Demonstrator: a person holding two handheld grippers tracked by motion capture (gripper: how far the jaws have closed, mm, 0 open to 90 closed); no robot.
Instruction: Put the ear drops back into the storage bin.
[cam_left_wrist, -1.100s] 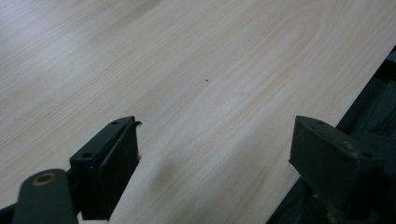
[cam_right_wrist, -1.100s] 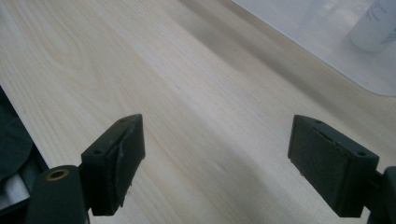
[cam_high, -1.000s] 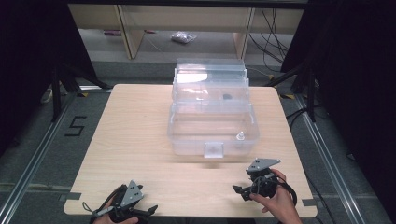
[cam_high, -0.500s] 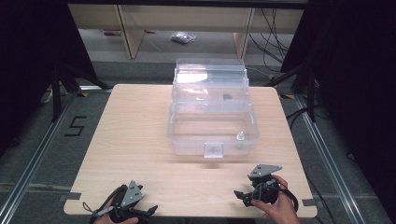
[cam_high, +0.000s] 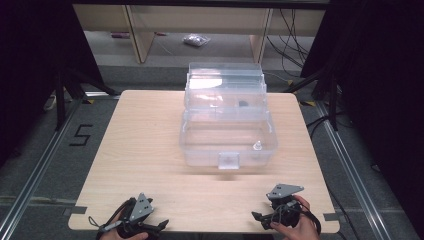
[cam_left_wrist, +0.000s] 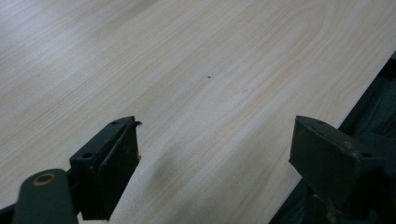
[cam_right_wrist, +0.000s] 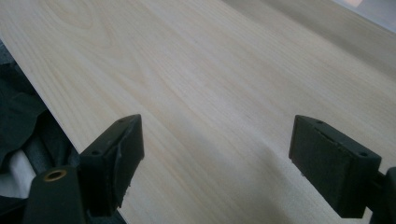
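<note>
A clear plastic box stands in the middle of the wooden table, its lid tipped back and a latch on the front wall. Inside lie a small white piece and a small dark piece. My left gripper sits at the near left edge, held by a hand, well apart from the box. My right gripper is at the near right edge, also hand-held. In the left gripper view the left gripper is open over bare wood. The right gripper is likewise open and holds nothing.
The table's near edge runs just under both grippers, with dark cloth below it. Past the far edge stand wooden shelf legs, a plastic bag on the floor and cables. A "5" mark is on the floor at left.
My right gripper has drawn back a little toward the near edge of the table. The left gripper has barely shifted. The box has not moved.
</note>
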